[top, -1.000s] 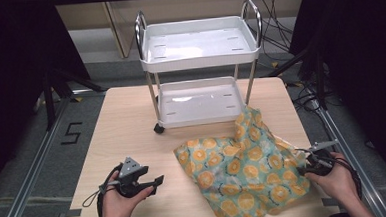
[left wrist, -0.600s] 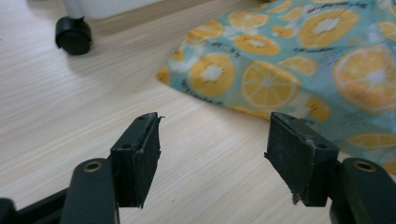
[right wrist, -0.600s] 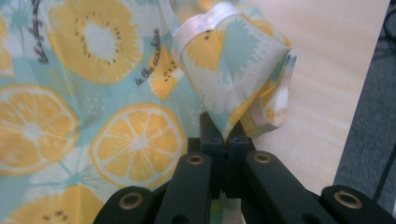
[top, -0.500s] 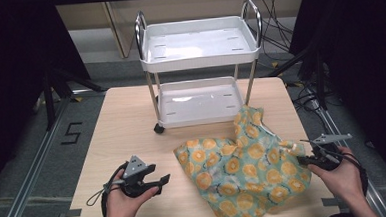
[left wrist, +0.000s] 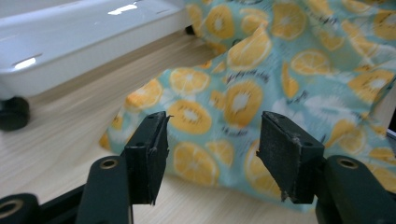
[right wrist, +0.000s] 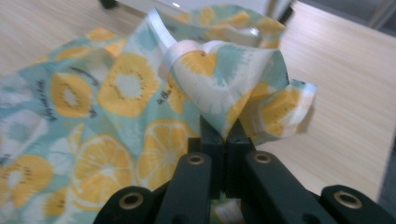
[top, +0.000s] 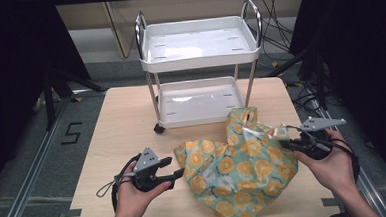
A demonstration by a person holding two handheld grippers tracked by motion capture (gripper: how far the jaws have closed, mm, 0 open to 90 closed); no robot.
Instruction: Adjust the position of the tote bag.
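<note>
A teal cloth (top: 239, 171) printed with orange slices lies crumpled on the right half of the wooden table (top: 116, 117). My right gripper (top: 284, 143) is shut on the cloth's right edge and holds it up off the table. In the right gripper view the pinched fold (right wrist: 224, 88) bunches above the closed jaws of that gripper (right wrist: 219, 133). My left gripper (top: 172, 168) is just left of the cloth's near-left corner. Its jaws have just been closing a little and still stand open, with nothing pinched. The cloth (left wrist: 243, 93) lies just beyond this gripper (left wrist: 212, 135).
A white two-tier cart (top: 198, 63) with chrome handles stands at the table's far side, its lower tray (left wrist: 70, 51) and a black caster (left wrist: 11, 112) close to the cloth. Bare wood lies left of the cloth. Black cables trail on the floor at right.
My right gripper has risen with the cloth's edge, pulling that side up. My left gripper has moved right toward the cloth's corner and lifted slightly, its jaws a little narrower.
</note>
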